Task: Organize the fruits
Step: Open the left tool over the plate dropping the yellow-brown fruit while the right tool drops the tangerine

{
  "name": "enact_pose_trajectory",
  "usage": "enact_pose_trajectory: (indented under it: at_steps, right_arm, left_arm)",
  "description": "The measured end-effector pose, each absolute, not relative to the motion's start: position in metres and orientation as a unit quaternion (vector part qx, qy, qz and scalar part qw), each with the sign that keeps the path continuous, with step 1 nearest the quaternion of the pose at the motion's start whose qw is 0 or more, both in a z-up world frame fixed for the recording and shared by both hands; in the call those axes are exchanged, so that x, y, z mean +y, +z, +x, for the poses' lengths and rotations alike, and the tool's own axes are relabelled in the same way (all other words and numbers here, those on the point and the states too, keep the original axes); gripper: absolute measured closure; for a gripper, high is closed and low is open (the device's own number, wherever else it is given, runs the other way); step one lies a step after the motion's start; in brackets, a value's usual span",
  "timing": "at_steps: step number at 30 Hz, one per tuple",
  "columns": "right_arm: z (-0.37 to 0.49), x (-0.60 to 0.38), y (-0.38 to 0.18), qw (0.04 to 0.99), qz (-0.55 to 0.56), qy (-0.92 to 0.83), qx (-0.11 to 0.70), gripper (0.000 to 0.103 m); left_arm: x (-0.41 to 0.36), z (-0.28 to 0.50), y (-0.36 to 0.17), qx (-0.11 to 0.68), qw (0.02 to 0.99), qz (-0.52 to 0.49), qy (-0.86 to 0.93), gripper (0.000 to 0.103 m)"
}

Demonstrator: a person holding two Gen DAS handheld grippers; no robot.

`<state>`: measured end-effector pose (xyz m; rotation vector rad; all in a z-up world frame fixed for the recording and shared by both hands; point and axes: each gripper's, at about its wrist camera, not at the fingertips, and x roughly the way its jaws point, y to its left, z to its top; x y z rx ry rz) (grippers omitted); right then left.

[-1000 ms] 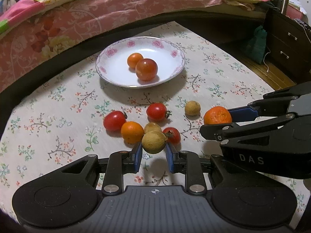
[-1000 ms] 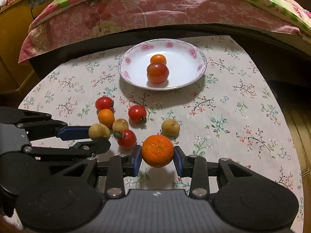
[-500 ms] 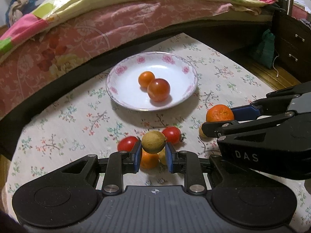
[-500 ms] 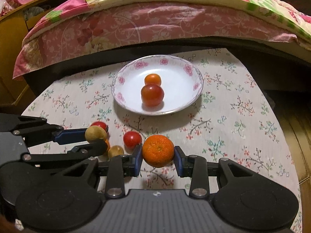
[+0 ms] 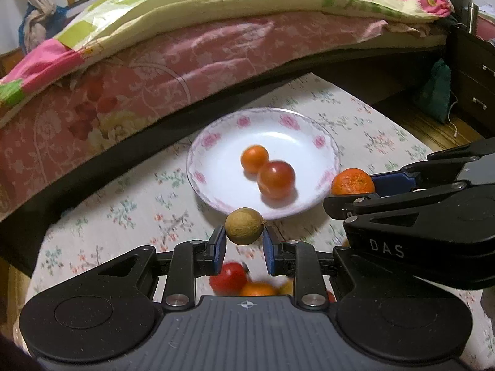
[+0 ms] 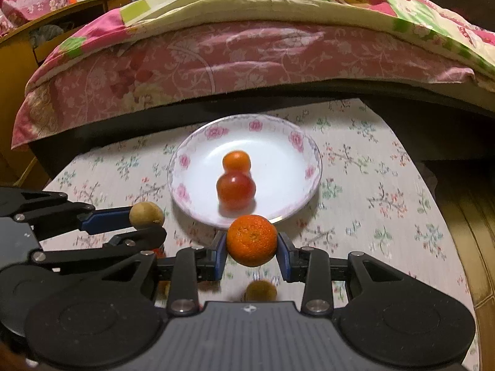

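My left gripper [image 5: 243, 245] is shut on a tan longan [image 5: 244, 225] and holds it above the cloth just short of the near rim of a white floral plate [image 5: 216, 142]. My right gripper [image 6: 251, 252] is shut on an orange mandarin [image 6: 251, 240], also at the plate's near rim [image 6: 185, 160]. The plate holds a small orange [image 6: 236, 160] and a red tomato [image 6: 235, 189]. The mandarin also shows in the left wrist view [image 5: 352, 181], and the longan in the right wrist view [image 6: 146, 215].
A red tomato [image 5: 229, 276] and an orange [image 5: 258, 289] lie on the floral tablecloth [image 5: 130, 204] under my left gripper. Another longan [image 6: 260, 290] lies under my right gripper. A bed with a pink quilt [image 5: 185, 49] rises behind the table. Dark drawers [image 5: 473, 71] stand at the right.
Both grippers have lifted their fruit off the cloth and moved forward toward the plate. The loose fruits have slid below and behind the fingers.
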<state>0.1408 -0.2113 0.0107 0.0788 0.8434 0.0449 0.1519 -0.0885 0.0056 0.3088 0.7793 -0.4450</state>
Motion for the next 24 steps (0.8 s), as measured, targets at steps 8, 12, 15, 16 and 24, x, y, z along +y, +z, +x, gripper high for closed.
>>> enact_pose_trajectory:
  at_steps: [8,12,15,16,24]
  right_arm:
    - [0.175,-0.224,0.008,0.911,0.064,0.021,0.407,0.069]
    - [0.19,-0.23,0.002,0.91,0.061,0.017,0.41,0.069]
    - [0.199,-0.234,-0.005,0.907,0.065,0.018,0.416,0.069]
    - [0.202,-0.235,-0.007,0.906,0.065,0.018,0.417,0.069]
    - [0.214,-0.238,-0.015,0.91,0.067,0.019,0.41,0.069]
  left_arm:
    - [-0.096,0.183,0.002,0.369,0.893,0.145,-0.214,0.072]
    - [-0.102,0.195,-0.005,0.37,0.892,0.15,-0.213,0.072]
    - [-0.105,0.203,-0.012,0.375,0.889,0.153,-0.212,0.072]
    - [-0.106,0.205,-0.013,0.376,0.889,0.155,-0.211,0.072]
    - [-0.111,0.213,-0.021,0.384,0.885,0.151,-0.216,0.062]
